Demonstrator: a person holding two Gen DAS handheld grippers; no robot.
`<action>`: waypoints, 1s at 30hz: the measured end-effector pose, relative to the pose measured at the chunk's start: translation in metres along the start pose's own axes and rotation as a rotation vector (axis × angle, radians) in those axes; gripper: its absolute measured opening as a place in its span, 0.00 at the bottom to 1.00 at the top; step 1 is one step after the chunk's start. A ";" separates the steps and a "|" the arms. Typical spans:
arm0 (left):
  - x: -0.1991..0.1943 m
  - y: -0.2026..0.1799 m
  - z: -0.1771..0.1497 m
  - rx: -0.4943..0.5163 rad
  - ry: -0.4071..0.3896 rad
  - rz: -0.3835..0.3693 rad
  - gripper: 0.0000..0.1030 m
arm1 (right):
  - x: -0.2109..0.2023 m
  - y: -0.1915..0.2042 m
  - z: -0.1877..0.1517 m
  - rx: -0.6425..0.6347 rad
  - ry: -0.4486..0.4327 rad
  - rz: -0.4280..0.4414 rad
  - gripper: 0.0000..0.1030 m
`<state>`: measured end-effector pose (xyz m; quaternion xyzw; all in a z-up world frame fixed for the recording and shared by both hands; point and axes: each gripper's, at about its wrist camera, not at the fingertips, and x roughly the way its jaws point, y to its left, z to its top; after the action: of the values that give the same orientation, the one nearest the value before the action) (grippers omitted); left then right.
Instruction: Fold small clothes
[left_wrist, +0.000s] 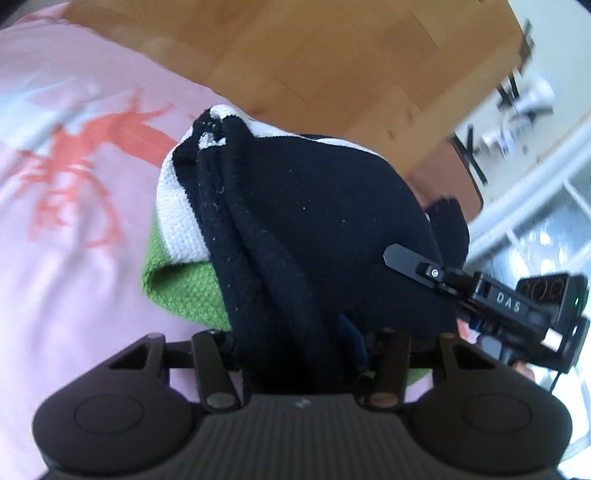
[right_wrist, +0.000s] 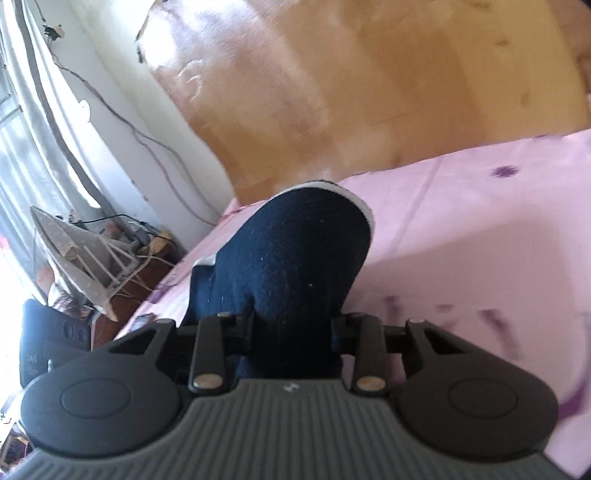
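Two claws, left and right, one striped garment between them

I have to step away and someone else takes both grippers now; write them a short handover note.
Left gripper: closed on a bunched edge of the navy, white and green garment.
Right gripper: closed on another navy part of the garment, close beside the left one.
The garment is gathered up over the pink bedsheet, near the wooden headboard.
Done: both grips taken.
Left: lay it flat, fold it, smooth it. No neat fold shows yet.
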<state>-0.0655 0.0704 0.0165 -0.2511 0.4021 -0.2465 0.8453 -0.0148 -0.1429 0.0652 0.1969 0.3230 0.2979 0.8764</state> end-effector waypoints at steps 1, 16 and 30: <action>0.005 -0.006 -0.001 0.024 0.001 0.010 0.50 | -0.003 -0.007 -0.002 0.004 0.005 -0.014 0.37; -0.050 0.008 0.032 0.007 -0.170 0.157 1.00 | -0.005 -0.057 -0.032 0.115 -0.036 0.012 0.76; 0.037 0.000 0.034 0.117 0.069 0.039 1.00 | -0.009 -0.061 -0.031 0.133 -0.043 0.074 0.79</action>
<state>-0.0177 0.0548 0.0144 -0.1847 0.4206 -0.2617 0.8488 -0.0175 -0.1895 0.0138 0.2730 0.3158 0.3035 0.8565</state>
